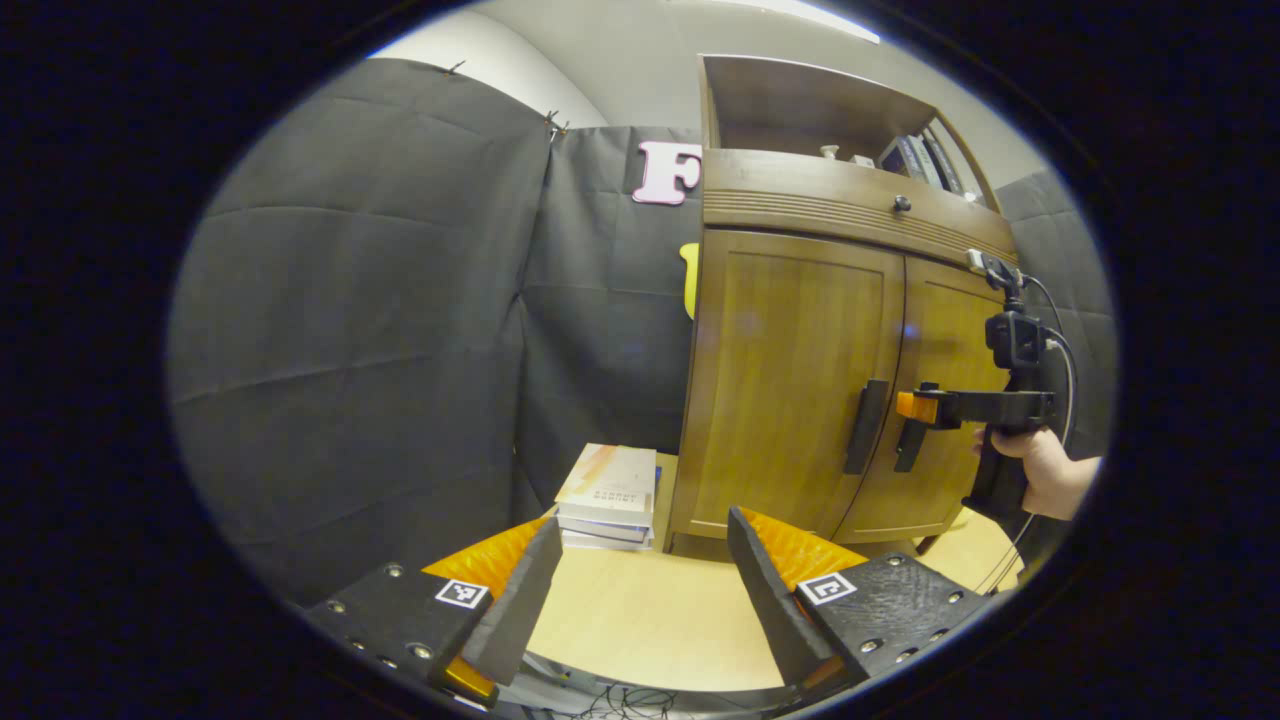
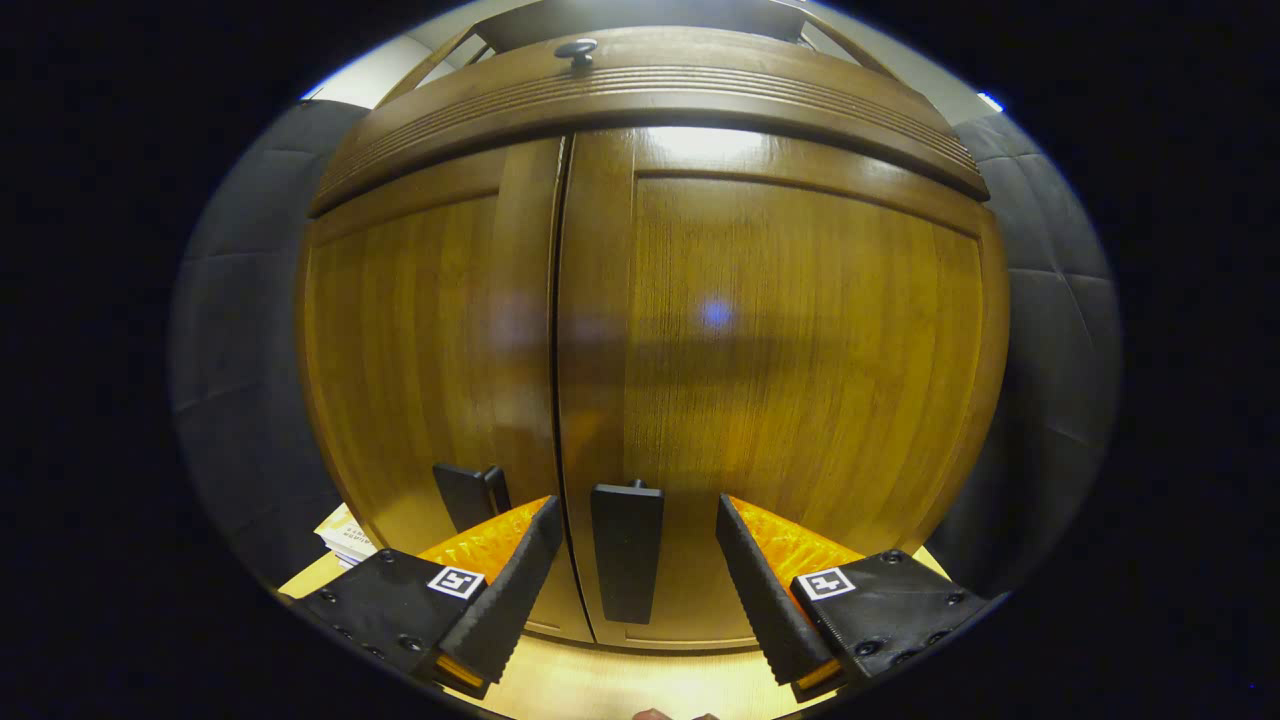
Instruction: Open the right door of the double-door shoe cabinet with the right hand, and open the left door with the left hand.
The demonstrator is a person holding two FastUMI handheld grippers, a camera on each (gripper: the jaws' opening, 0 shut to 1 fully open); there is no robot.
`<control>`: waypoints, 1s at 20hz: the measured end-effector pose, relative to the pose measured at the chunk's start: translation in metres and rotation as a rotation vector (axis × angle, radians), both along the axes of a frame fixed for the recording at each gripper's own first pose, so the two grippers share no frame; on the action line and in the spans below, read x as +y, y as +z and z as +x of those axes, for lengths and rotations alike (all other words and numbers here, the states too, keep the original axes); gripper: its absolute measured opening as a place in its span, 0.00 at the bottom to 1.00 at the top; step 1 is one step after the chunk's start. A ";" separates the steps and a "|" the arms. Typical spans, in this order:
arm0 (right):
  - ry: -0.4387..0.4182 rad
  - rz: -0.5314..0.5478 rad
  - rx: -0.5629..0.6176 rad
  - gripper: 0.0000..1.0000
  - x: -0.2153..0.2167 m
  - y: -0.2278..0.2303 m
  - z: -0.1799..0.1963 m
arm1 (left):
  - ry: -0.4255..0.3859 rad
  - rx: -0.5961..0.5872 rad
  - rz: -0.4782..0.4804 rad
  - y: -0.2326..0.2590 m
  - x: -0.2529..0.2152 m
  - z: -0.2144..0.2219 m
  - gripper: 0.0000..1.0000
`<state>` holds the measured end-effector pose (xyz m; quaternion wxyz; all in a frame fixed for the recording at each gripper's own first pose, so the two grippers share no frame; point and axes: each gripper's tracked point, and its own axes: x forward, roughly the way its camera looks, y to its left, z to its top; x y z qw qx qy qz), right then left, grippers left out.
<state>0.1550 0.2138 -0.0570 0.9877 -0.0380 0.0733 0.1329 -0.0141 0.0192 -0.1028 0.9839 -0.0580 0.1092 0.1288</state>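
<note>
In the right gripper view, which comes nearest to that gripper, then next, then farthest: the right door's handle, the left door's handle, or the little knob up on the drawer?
1. Right door handle: between the open right gripper fingers.
2. Left door handle: just left, across the door seam.
3. Drawer knob: high above, on the drawer.

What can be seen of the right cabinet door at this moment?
The right door is glossy brown wood with a framed panel, shut flush against the left door. A dark upright handle sits near its inner edge, low down. The right gripper is open, its fingers either side of that handle; whether they touch it cannot be told. A drawer front with a small knob runs above.
</note>
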 end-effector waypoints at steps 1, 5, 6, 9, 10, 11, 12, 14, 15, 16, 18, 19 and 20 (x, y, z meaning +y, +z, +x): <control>0.004 0.002 0.011 0.97 0.002 -0.002 0.004 | -0.006 0.003 -0.006 -0.002 -0.002 0.000 0.99; -0.006 -0.007 0.015 0.76 0.004 -0.008 0.006 | -0.040 0.027 0.020 -0.003 -0.003 0.003 0.99; 0.004 -0.013 0.018 0.65 0.008 -0.010 0.008 | -0.043 0.029 0.031 -0.002 -0.005 0.006 0.99; -0.018 -0.017 0.022 0.37 0.006 -0.012 0.009 | -0.049 0.026 0.015 -0.007 -0.005 0.015 0.99; -0.020 0.012 0.034 0.36 0.006 -0.010 0.004 | -0.050 0.022 0.002 -0.008 -0.003 0.012 0.99; -0.018 0.023 0.056 0.31 0.005 -0.012 0.008 | -0.048 0.019 -0.010 -0.009 -0.001 0.011 0.99; -0.014 0.028 0.068 0.28 0.005 -0.013 0.008 | -0.047 0.018 -0.020 -0.011 -0.001 0.010 0.99; -0.008 0.005 0.077 0.25 0.006 -0.011 0.007 | -0.046 0.020 -0.024 -0.012 0.001 0.009 0.99; -0.003 0.000 0.079 0.25 0.006 -0.012 0.007 | -0.050 0.020 -0.021 -0.013 0.000 0.009 0.99; 0.003 0.001 0.083 0.25 0.007 -0.013 0.006 | -0.051 0.018 -0.017 -0.013 -0.001 0.009 0.99; 0.015 -0.001 0.083 0.24 0.006 -0.011 0.005 | -0.053 0.015 -0.013 -0.011 -0.002 0.009 0.99; 0.020 -0.005 0.080 0.26 0.006 -0.010 0.002 | -0.056 0.011 -0.013 -0.009 -0.002 0.008 0.99; 0.025 -0.008 0.077 0.25 0.006 -0.008 -0.001 | -0.056 0.008 -0.012 -0.009 -0.001 0.008 0.99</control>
